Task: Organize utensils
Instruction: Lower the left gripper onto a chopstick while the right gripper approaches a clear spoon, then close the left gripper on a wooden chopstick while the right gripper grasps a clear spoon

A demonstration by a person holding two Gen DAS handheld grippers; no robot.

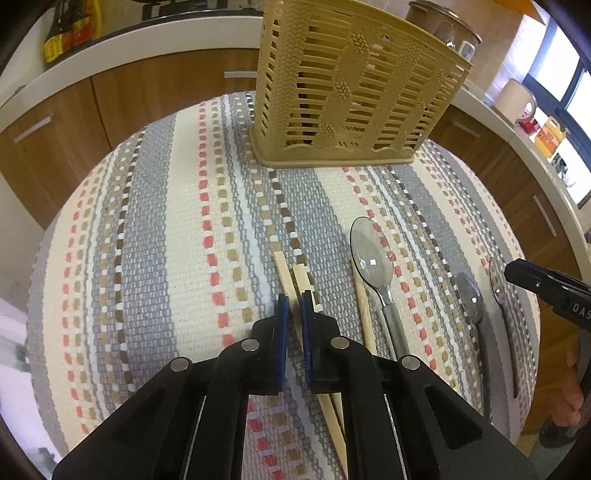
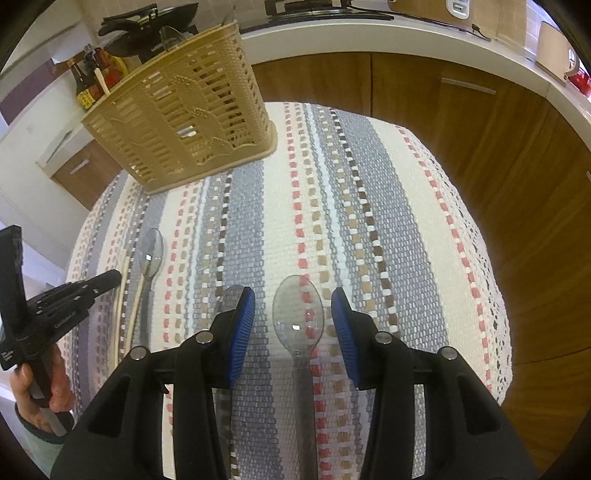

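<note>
A tan slotted utensil basket [image 1: 351, 85] stands at the far side of a striped woven mat [image 1: 166, 240]; it also shows in the right wrist view [image 2: 181, 110]. My left gripper [image 1: 294, 301] is nearly shut around a wooden chopstick [image 1: 301, 291], with a second chopstick [image 1: 282, 269] just left of it. A third chopstick [image 1: 364, 314] and a clear plastic spoon [image 1: 371, 254] lie to the right, then two more spoons [image 1: 472, 302]. My right gripper [image 2: 293, 306] is open, its fingers either side of a clear spoon [image 2: 297, 317] lying on the mat.
Wooden kitchen cabinets [image 2: 461, 122] and a white countertop [image 2: 369, 33] curve around the table. Sauce bottles [image 2: 88, 81] stand on the counter behind the basket. The left gripper [image 2: 107, 280] and hand show at the left in the right wrist view.
</note>
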